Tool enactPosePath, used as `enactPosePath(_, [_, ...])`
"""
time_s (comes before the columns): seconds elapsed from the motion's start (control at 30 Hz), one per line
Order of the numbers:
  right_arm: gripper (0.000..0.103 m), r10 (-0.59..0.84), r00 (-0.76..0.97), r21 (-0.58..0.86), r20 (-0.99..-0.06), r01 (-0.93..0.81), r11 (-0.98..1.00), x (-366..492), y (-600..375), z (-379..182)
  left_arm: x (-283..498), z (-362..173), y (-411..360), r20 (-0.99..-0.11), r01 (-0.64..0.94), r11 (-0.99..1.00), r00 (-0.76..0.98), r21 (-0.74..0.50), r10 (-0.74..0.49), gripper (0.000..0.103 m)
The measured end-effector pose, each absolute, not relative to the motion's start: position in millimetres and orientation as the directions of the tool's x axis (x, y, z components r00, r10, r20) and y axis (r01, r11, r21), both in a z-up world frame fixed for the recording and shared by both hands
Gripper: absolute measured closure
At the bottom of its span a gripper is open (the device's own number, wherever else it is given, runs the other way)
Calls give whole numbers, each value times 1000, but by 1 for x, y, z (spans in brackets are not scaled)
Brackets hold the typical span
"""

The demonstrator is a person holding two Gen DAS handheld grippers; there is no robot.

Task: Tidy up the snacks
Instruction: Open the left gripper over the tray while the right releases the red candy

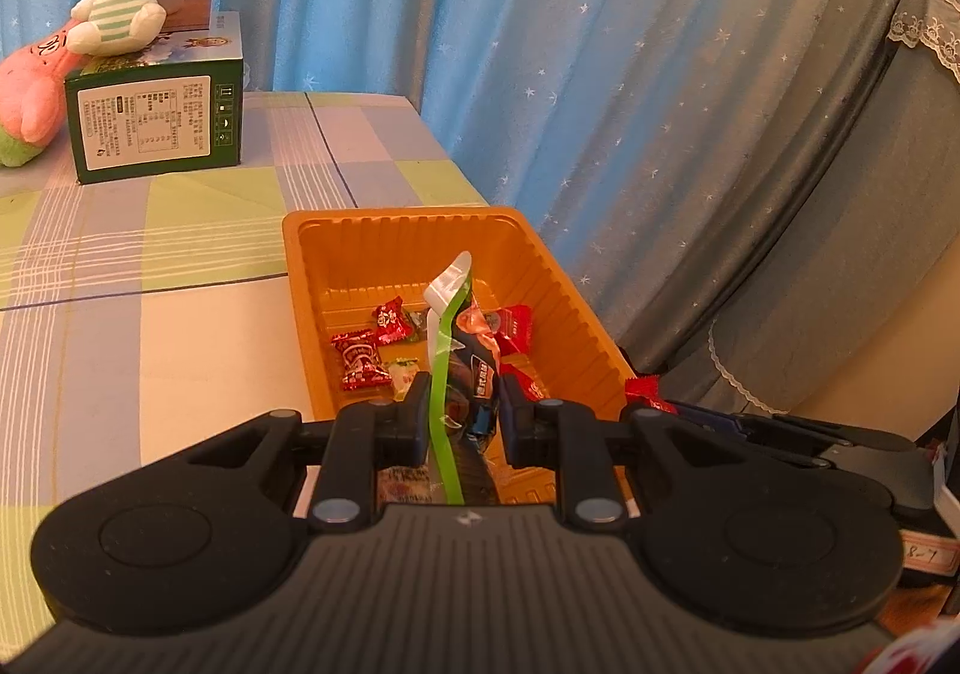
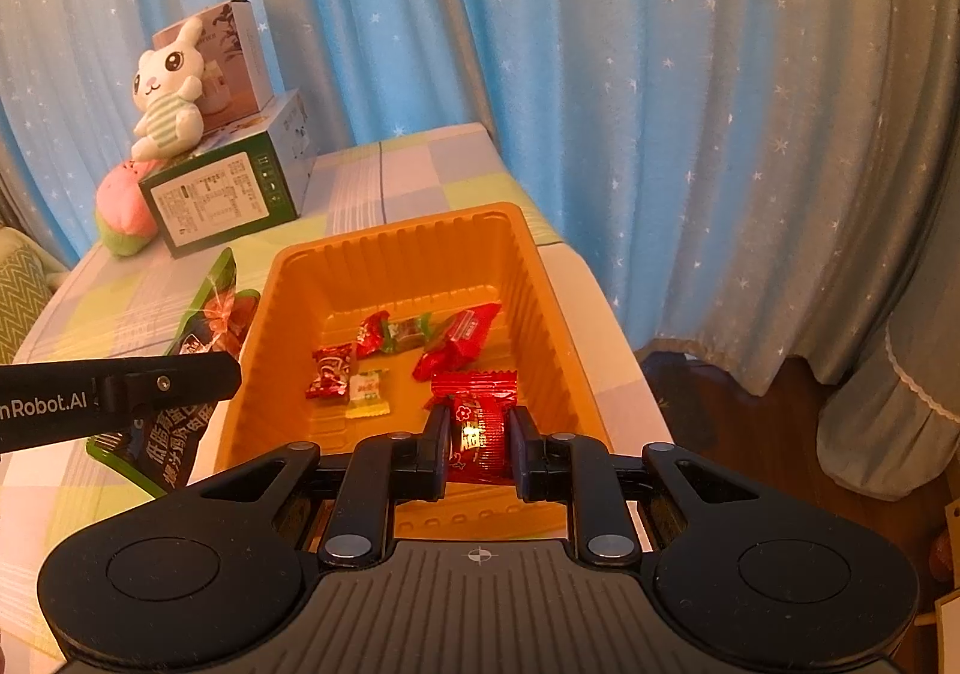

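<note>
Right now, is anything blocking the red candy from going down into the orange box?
Nothing visible is. The right gripper holds the red candy just over the near end of the orange box. The box is open on top, and only a few small candies lie on its floor.

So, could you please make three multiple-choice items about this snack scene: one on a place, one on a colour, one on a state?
1. Where does the plush rabbit sit?
A. on the green box
B. in the tray
C. on the floor

2. What colour is the tray?
A. blue
B. orange
C. white

3. What does the right gripper hold?
A. nothing
B. a spoon
C. a red candy packet

Answers:
1. A, the rabbit rests on the box top.
2. B, its ribbed walls are orange.
3. C, the fingers press both sides of the packet.
</note>
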State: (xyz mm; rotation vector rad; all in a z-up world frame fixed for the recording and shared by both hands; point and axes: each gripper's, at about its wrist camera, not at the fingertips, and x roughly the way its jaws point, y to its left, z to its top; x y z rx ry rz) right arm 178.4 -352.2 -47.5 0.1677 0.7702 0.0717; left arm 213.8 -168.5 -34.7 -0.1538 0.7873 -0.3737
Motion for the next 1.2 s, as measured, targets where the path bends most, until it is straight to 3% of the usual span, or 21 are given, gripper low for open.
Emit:
enactPosePath(0.97, [82, 155, 697, 168, -700, -51, 985, 240, -341, -69, 277, -61, -177, -683, 253, 930, 631, -268, -369, 83])
enactPosePath(1.03, [82, 155, 696, 168, -701, -51, 984, 240, -340, -69, 279, -61, -176, -683, 251, 930, 631, -269, -368, 71])
enactPosePath(1.2, [82, 154, 692, 172, -705, -44, 984, 239, -341, -70, 278, -58, -174, -681, 259, 935, 640, -244, -355, 70])
